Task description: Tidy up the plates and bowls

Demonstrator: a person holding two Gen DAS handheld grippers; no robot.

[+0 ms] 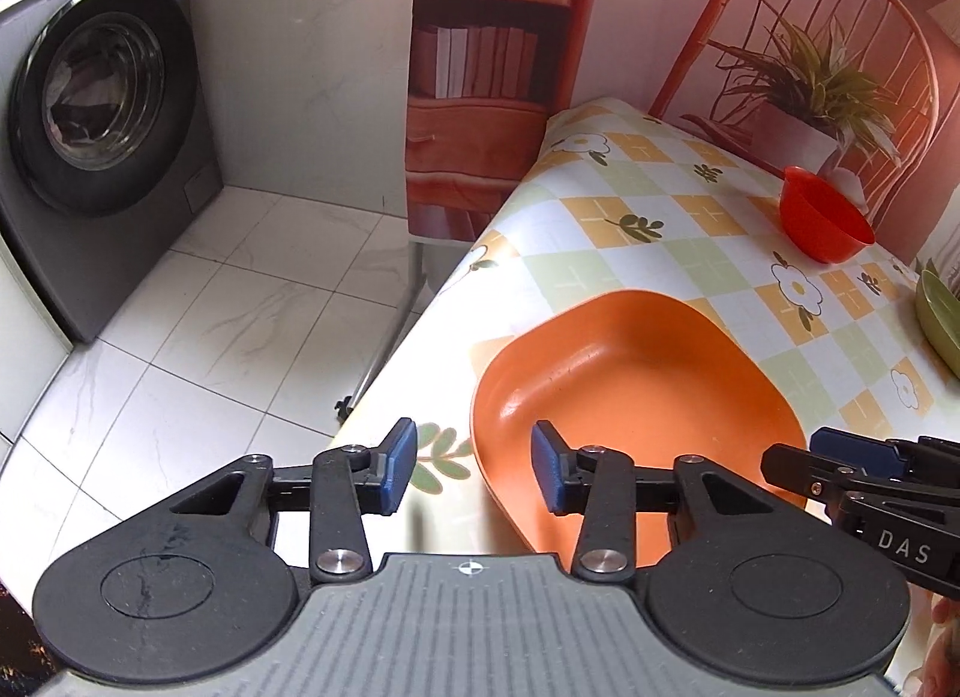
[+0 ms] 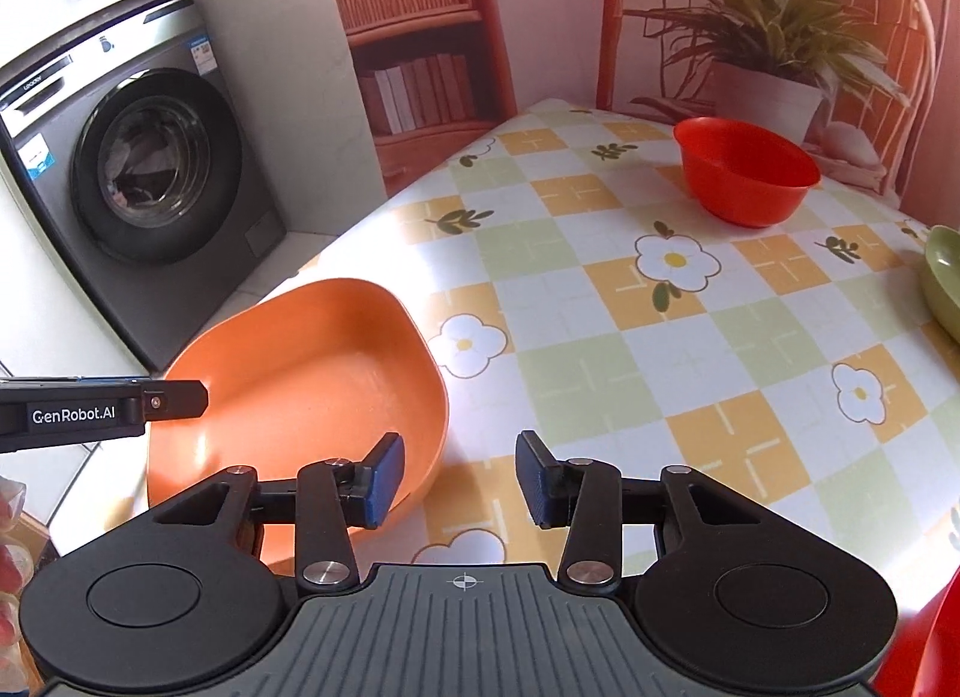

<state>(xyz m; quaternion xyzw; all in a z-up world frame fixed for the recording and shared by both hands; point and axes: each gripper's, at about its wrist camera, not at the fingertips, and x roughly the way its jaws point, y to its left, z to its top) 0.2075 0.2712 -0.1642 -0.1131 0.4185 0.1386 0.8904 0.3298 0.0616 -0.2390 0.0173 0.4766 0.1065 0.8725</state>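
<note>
the left gripper sits nearest, jaws spread wide with nothing between them, straddling the near rim of the orange dish. the right gripper is likewise spread and empty, its left finger over the same dish's rim. the dish lies at the near-left corner of the table, close to the edge. a red bowl stands well apart at the far side, and a green dish shows only partly at the right edge. the orange dish looks like light, stiff plastic with a smooth, probably slippery face; its thin raised rim is the likely hold, pinched across the wall. being so near the edge, a nudge could tip it off.
</note>
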